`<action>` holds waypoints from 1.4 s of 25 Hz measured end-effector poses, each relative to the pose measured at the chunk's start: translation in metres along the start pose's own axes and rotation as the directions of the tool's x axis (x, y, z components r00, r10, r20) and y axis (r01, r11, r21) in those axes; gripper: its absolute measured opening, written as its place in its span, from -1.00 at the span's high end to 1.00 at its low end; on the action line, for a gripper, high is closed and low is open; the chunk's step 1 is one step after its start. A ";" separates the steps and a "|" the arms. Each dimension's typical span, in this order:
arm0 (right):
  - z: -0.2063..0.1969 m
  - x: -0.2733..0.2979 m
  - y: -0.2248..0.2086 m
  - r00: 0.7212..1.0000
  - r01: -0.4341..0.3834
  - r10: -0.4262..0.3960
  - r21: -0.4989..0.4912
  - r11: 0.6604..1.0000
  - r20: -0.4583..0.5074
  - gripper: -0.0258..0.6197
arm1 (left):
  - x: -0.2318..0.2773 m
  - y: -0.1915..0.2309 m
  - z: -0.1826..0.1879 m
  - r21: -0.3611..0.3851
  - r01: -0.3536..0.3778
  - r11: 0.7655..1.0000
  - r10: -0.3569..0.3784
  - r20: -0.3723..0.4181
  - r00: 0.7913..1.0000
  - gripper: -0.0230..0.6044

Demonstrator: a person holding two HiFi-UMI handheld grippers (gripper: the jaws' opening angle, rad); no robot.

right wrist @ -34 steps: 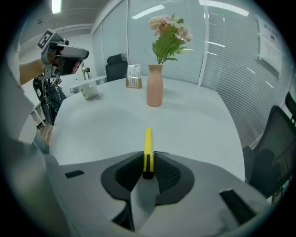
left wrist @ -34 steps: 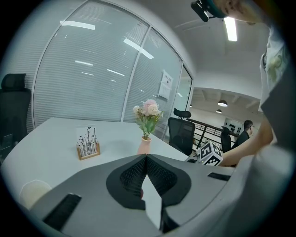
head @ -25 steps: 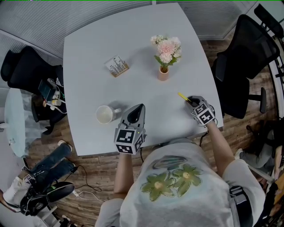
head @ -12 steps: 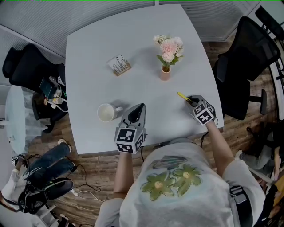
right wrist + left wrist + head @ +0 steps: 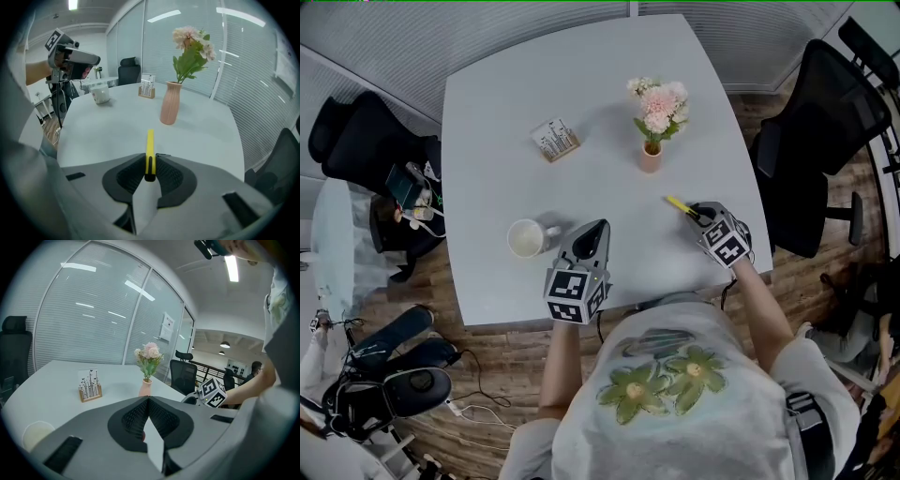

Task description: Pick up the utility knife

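At the table's (image 5: 506,112) right side, our right gripper (image 5: 697,214) has the knife (image 5: 679,204) clamped in its jaws.
We see the jaws only narrowly apart, pressing on the knife's black rear end, while its yellow body sticks straight out ahead of them. The vase (image 5: 651,156) of pink flowers stands beyond the knife's tip, apart from it. Our left gripper (image 5: 598,226) is well off to the left of the right one, jaws closed together on nothing. A mug (image 5: 524,241) sits just left of it, and a card holder (image 5: 554,141) stands farther ahead.
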State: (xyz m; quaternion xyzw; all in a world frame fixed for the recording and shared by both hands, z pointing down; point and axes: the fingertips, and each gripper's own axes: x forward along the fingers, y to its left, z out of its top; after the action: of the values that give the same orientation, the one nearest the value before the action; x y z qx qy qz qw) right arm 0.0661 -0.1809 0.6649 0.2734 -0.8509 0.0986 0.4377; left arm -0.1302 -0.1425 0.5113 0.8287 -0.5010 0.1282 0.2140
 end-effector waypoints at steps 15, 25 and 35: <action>0.037 -0.011 0.024 0.996 -0.055 0.057 -0.034 0.998 0.063 0.70 | -0.001 -0.008 0.004 0.006 -0.002 1.000 0.002 0.008 1.000 0.92; 0.065 -0.023 0.037 0.989 -0.084 0.089 -0.049 0.995 0.116 0.70 | -0.001 -0.013 0.004 0.011 -0.001 1.000 0.001 0.009 1.000 0.92; 0.098 -0.036 0.045 0.975 -0.094 0.105 -0.064 0.993 0.194 0.70 | 0.001 -0.013 0.004 0.013 -0.004 1.000 0.004 0.009 1.000 0.92</action>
State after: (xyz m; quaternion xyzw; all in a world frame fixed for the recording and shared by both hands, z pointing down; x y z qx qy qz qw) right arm -0.0094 -0.1700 0.5804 0.2268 -0.9049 0.0695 0.3533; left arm -0.1183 -0.1398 0.5047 0.8297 -0.5026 0.1282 0.2062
